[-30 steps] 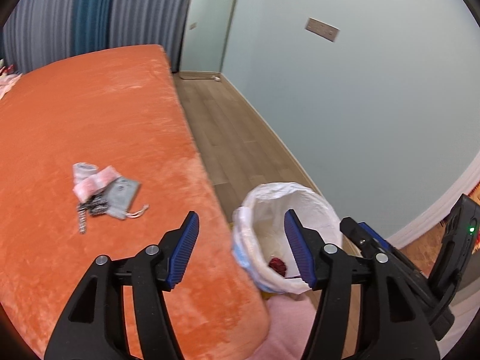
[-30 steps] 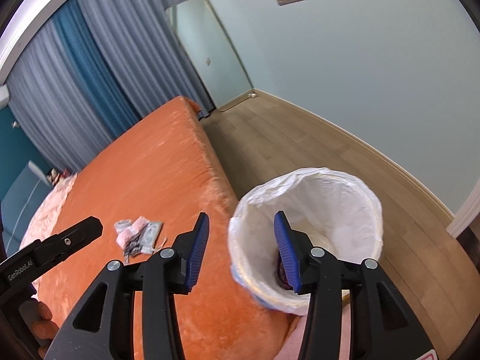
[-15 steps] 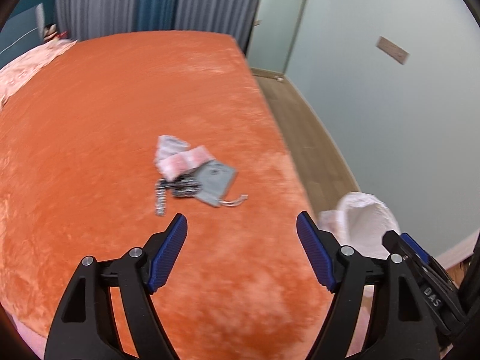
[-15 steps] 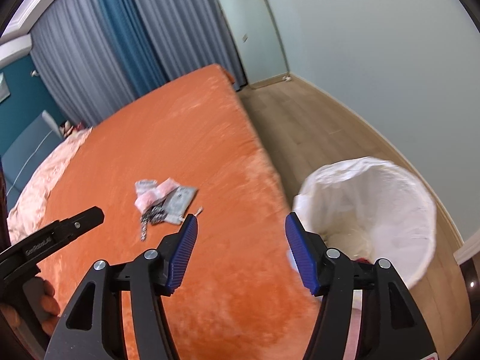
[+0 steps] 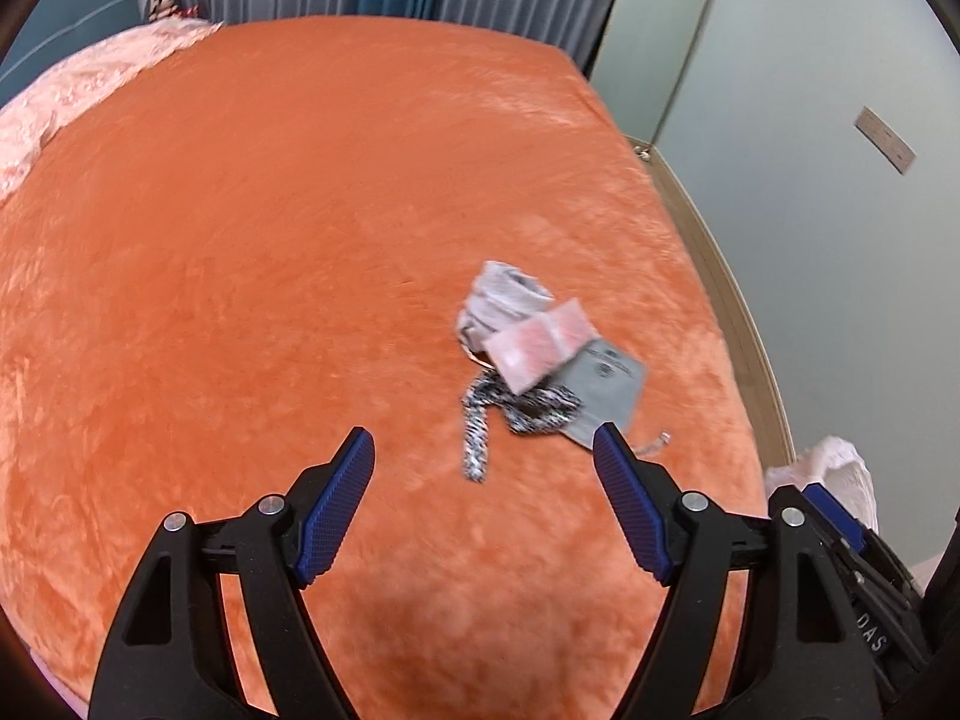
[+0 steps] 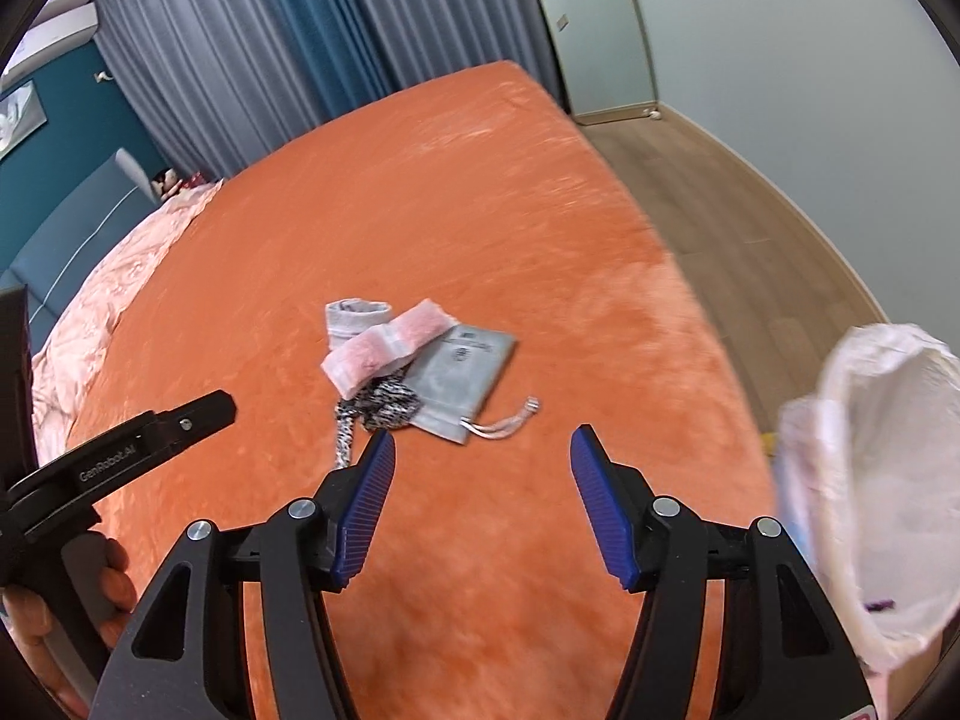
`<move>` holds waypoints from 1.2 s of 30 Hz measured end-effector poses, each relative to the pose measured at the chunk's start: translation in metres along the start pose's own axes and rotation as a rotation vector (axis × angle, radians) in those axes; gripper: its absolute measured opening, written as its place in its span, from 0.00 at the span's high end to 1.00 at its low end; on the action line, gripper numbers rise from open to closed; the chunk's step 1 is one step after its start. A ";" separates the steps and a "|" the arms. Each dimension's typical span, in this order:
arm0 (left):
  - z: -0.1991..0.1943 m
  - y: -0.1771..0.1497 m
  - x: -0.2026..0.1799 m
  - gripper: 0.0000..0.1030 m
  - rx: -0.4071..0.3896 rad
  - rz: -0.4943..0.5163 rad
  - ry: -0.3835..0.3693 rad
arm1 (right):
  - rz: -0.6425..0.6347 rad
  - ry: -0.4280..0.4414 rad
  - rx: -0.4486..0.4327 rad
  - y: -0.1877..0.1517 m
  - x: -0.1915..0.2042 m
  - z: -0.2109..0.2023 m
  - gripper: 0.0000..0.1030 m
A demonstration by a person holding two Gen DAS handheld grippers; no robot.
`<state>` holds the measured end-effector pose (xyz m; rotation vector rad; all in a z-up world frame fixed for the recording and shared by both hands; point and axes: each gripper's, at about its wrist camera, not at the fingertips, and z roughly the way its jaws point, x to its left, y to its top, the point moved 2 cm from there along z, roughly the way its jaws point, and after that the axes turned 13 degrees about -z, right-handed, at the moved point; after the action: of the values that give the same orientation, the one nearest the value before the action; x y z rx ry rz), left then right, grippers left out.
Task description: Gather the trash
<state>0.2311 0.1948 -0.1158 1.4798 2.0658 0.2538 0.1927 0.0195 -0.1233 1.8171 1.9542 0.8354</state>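
A small pile of trash lies on the orange bed (image 5: 240,240): a pink packet (image 5: 537,345) (image 6: 384,348), a crumpled grey-white wrapper (image 5: 501,294) (image 6: 354,315), a grey drawstring pouch (image 5: 603,387) (image 6: 462,381) and a black-and-white speckled strip (image 5: 480,426) (image 6: 384,402). My left gripper (image 5: 483,510) is open and empty, just short of the pile. My right gripper (image 6: 480,504) is open and empty, also short of the pile. A bin with a white bag liner (image 6: 870,480) (image 5: 840,468) stands on the floor at the bed's right edge.
A pink quilt (image 6: 108,288) covers the bed's far left. Grey and blue curtains (image 6: 288,42) hang behind. Wooden floor (image 6: 720,192) runs between the bed and the pale wall. The left gripper's body (image 6: 120,450) shows at the right wrist view's left.
Both grippers have swung left, away from the bin and toward the pile on the bed, and moved closer to it. Both jaws have opened wider.
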 end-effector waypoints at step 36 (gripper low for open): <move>0.071 0.041 -0.039 0.95 0.091 0.062 -0.149 | -0.076 0.191 0.076 0.015 0.052 0.108 0.98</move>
<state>0.3117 0.1615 -0.1407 1.5692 1.9382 0.0714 0.2648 0.0911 -0.1894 1.7482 2.1861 0.9537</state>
